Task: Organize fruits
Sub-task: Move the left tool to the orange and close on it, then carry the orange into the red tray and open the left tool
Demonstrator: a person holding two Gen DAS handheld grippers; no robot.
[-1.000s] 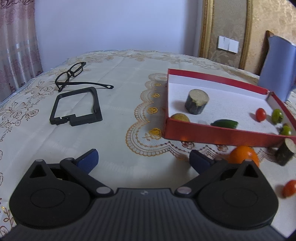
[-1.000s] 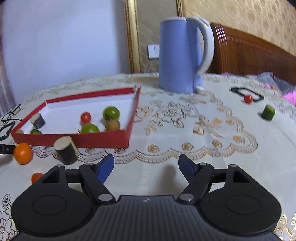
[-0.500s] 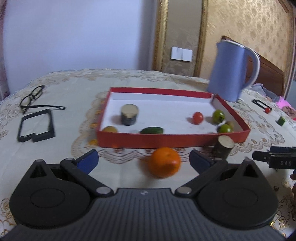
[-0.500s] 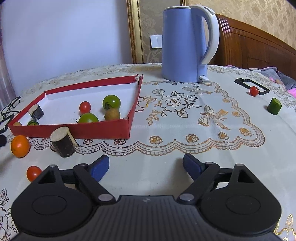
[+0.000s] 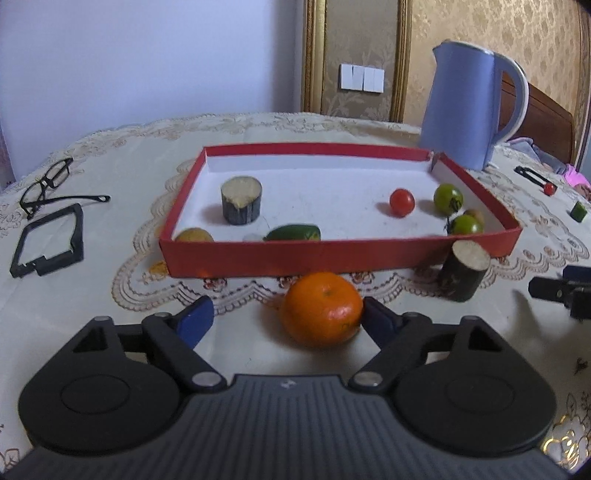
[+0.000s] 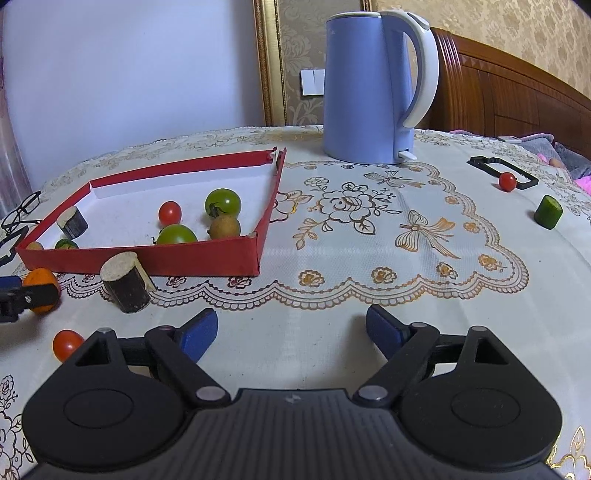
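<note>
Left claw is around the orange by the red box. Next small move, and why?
Probably close the left claw further on the orange. Its jaws have just been closing, and the orange sits between them on the tablecloth, against the right pad with a gap at the left one. It lies just outside the red box, so a firm grip comes before lifting.

orange mandarin (image 5: 322, 308), red box (image 5: 332, 254), lavender-blue kettle (image 5: 467, 107)

A home bedroom. A carved wooden headboard (image 6: 517, 92) stands behind the lace tablecloth (image 6: 369, 258) (gold damask wallpaper (image 5: 461, 22) too). 1 blue electric kettle (image 6: 369, 85) sits there.
</note>
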